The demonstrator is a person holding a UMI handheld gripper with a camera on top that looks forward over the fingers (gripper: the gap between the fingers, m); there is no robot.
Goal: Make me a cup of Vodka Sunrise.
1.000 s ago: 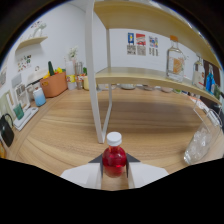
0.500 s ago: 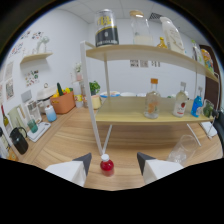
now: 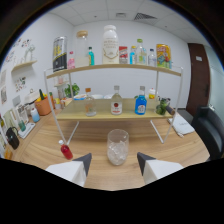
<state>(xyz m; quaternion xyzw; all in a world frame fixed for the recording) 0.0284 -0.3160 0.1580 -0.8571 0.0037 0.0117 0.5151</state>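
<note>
Gripper view | gripper [image 3: 113, 161] was seen spread wide, nothing held | glass [image 3: 117, 147] with ice stood just ahead between fingers | red-liquid bottle [image 3: 66, 151] lay beside | pouring judged unfinished

A glass [image 3: 117, 146] stands on the desk [image 3: 175, 150] just ahead of the parted fingers [image 3: 82, 161]. A small bottle [image 3: 66, 151] lies to its left. Behind, a shelf [image 3: 115, 112] carries bottles.

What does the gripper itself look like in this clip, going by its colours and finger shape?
The gripper shows two broad white fingers with dark, wedge-shaped tips pointing inward. Below them its body is a black mass with no detail. No cables, markings, hand or sleeve are visible.
</note>
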